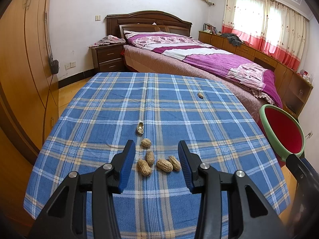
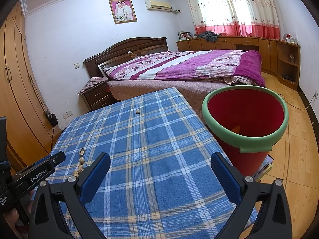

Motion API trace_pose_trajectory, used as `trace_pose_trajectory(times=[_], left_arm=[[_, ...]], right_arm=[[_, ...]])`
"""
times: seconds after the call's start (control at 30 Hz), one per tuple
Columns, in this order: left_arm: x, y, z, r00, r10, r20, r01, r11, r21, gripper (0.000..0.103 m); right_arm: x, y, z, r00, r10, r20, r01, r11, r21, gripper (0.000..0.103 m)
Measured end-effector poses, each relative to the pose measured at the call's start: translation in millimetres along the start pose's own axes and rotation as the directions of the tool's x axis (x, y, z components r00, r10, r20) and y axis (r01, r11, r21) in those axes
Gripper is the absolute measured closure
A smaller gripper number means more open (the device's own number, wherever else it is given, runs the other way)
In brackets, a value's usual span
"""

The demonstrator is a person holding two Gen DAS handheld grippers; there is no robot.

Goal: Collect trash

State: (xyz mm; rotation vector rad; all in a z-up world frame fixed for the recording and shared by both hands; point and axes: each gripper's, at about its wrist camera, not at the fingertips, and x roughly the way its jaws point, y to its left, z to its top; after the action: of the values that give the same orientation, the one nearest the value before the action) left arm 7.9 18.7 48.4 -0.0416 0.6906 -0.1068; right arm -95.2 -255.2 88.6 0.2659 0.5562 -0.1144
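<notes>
Several whole peanuts [image 1: 157,162] lie in a cluster on the blue plaid tablecloth [image 1: 119,109]. My left gripper [image 1: 156,146] hovers just over them, open, its blue pads on either side without touching any. An empty half shell [image 1: 140,128] lies just beyond the cluster, and a single shell [image 1: 200,95] lies far off toward the bed. A red bucket with a green rim [image 2: 239,142] stands off the table's right edge, with a small yellowish bit at its bottom. My right gripper [image 2: 160,157] is open over bare cloth beside the bucket, with nothing between its fingers.
The table's near, left and right edges drop to a wooden floor [image 2: 295,139]. A bed [image 2: 179,65] runs behind the table and a wardrobe [image 1: 18,69] stands on the left. The bucket rests on a low stack [image 2: 266,164] beside the table. A hand [image 2: 12,215] holds the left gripper.
</notes>
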Motion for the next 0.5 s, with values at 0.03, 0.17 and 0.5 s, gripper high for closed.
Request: trace_pose_trajectory(times=[0.03, 0.17, 0.5], left_arm=[[-0.1, 0.0, -0.5, 1.000, 0.001, 0.001, -0.001, 1.000, 0.000, 0.058], [0.2, -0.2, -0.4, 1.000, 0.001, 0.000, -0.001, 1.000, 0.001, 0.058], [0.1, 0.2, -0.5, 1.000, 0.001, -0.003, -0.001, 1.000, 0.002, 0.058]], right_arm=[[0.5, -0.4, 0.4, 1.000, 0.000, 0.001, 0.000, 1.000, 0.000, 0.000], [0.5, -0.2, 0.4, 1.000, -0.001, 0.002, 0.001, 1.000, 0.000, 0.000], [0.7, -0.2, 0.7, 1.000, -0.001, 0.000, 0.001, 1.000, 0.001, 0.000]])
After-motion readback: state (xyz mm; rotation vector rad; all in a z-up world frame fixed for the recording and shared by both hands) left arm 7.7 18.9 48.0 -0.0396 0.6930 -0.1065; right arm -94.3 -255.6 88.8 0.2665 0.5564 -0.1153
